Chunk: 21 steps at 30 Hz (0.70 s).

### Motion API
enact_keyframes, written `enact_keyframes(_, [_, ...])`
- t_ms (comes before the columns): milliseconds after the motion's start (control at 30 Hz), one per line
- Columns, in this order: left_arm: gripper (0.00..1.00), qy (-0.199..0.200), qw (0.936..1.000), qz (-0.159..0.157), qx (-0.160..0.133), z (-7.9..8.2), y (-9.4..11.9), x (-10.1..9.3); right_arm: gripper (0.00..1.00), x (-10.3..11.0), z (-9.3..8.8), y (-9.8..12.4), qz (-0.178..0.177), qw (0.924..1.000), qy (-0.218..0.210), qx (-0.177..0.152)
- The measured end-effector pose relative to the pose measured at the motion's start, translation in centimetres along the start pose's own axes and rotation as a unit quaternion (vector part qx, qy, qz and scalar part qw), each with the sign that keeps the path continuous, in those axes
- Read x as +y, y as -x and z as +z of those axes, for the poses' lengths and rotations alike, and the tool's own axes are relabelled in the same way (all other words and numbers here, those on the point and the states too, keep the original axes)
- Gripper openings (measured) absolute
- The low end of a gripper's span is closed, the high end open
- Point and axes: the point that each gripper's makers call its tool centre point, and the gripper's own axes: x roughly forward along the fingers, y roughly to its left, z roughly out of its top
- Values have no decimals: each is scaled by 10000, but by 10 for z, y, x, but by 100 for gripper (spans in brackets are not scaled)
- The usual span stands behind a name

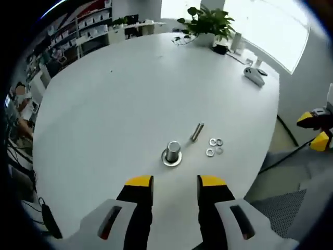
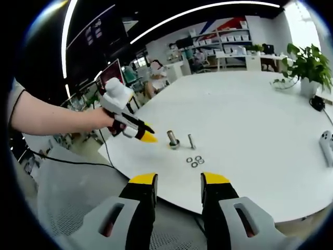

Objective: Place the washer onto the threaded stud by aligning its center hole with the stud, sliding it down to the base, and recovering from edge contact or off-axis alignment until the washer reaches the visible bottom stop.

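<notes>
- Left gripper view: left gripper (image 1: 175, 182) hovering above white table (image 1: 104, 114) w/ jaws spread apart, nothing btwn them; sitting just short of the stud base (image 1: 172, 154).
- Stud base: upright metal cylinder on a round flange, standing free on the table; loose threaded stud (image 1: 197, 132) lying on its side just beside it, up-right.
- Washers (image 1: 214, 147): small cluster lying flat near the stud, apart from base; none picked up yet. Exact count hard to call, looks like 3–4.
- Right gripper view: right gripper (image 2: 177, 182) hanging off the table edge, jaws parted & empty, well apart from the parts; left gripper (image 2: 136, 131) showing at left in a person's hand (image 2: 104, 121), tips near the base.
- Risks, as judged:
  - washers lying flat & close together — jaws may be skidding one away or pinching two at once;
  - thin washer may be tilting in the grip, so hole goes off-axis & edge catches;
  - base unsecured — a nudge could be tipping it.
- Remote (image 1: 254, 76), plant (image 1: 208, 26): far side, no hazard.
</notes>
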Motion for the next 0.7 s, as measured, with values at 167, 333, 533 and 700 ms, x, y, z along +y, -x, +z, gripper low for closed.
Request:
enact_keyframes(167, [32,227,9989,-68,-411,3,28,-8,36,1,-4,0,33,9999,66,99])
enact_keyframes(333, [32,524,9957,-53,-763,-7,56,-9,36,2,-5,-1,67,9998,99,135])
enact_keyframes(533, [33,632,9940,121,-881,-27,82,-5,36,6,-6,-2,168,9994,203,211])
enact_keyframes(700, [33,720,9915,205,-1066,-39,107,-7,36,7,-7,-2,211,9993,215,211])
